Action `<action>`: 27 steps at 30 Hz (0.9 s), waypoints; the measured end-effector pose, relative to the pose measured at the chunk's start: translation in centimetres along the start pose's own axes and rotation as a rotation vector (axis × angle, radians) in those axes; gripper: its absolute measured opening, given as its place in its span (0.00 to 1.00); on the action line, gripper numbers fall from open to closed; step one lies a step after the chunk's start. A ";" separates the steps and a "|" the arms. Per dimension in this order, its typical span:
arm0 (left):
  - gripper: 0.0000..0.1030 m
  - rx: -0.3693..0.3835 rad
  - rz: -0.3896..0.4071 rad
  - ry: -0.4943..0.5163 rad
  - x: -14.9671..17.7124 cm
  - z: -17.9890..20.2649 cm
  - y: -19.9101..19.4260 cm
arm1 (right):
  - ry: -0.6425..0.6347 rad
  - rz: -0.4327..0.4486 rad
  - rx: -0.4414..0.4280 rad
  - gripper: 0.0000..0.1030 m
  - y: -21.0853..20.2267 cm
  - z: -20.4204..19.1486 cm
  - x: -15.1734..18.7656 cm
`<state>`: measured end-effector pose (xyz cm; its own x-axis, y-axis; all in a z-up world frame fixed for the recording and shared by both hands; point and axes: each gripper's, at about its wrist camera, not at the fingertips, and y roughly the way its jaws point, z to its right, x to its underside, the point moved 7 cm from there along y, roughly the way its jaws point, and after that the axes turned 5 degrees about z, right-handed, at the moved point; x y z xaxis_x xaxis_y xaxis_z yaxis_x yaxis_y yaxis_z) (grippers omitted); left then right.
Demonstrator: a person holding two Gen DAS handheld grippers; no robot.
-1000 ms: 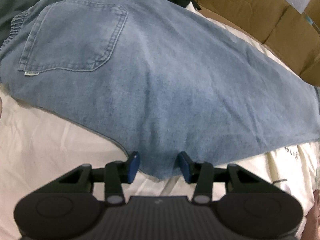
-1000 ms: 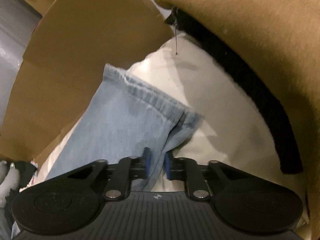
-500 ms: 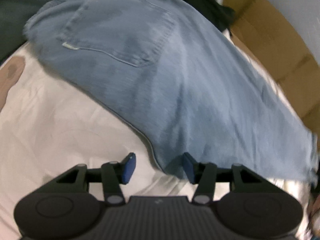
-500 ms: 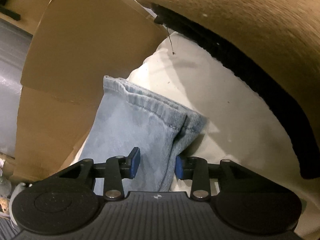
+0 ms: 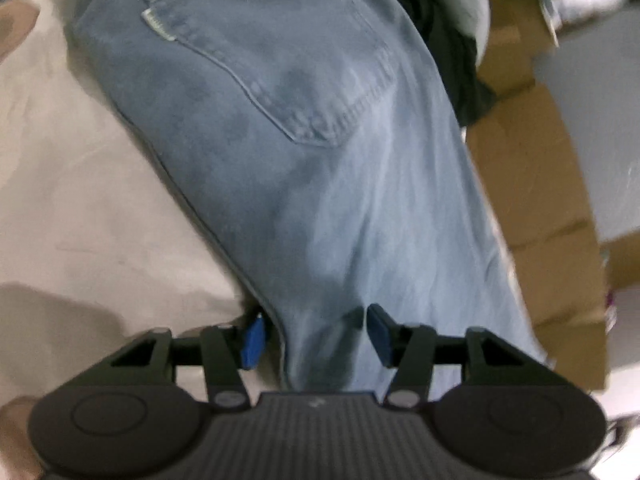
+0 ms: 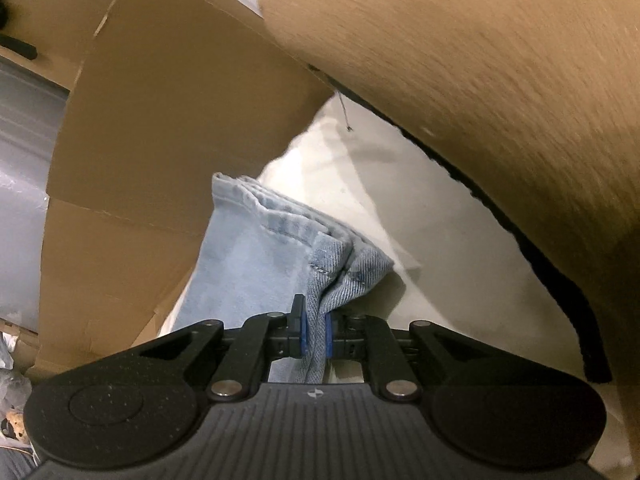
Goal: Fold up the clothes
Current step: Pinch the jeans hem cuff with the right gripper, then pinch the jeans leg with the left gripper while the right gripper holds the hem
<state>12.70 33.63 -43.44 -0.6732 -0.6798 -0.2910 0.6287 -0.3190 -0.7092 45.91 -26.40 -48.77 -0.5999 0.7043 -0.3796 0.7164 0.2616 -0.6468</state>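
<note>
Jeans (image 5: 304, 168) lie flat on white sheet (image 5: 92, 200), leg end near sheet's far edge by cardboard (image 6: 168, 128). Judged: denim soft, fairly heavy, non-slippery, sturdy; best taken at hem and seat edge.

Right gripper (image 6: 314, 334): jaws closing, pads pinching hem corner.

Left gripper (image 5: 316, 334): jaws about half open, denim edge between pads, not gripped.
</note>
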 end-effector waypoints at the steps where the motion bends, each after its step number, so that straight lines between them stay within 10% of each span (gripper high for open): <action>1: 0.55 0.020 0.007 -0.008 0.0 -0.1 0.0 | -0.007 -0.008 -0.003 0.07 0.0 0.1 0.1; 13: 0.56 0.197 -0.025 -0.199 1.8 -1.2 -0.7 | 0.063 -0.026 -0.078 0.11 -0.1 1.0 -0.2; 27: 0.42 0.211 0.052 -0.338 2.3 -3.3 0.3 | 0.082 0.031 -0.065 0.26 0.8 2.3 0.5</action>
<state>10.02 34.11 -46.44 -0.4947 -0.8662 -0.0705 0.7484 -0.3833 -0.5413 45.43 -27.34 -50.99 -0.5481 0.7636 -0.3413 0.7570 0.2794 -0.5906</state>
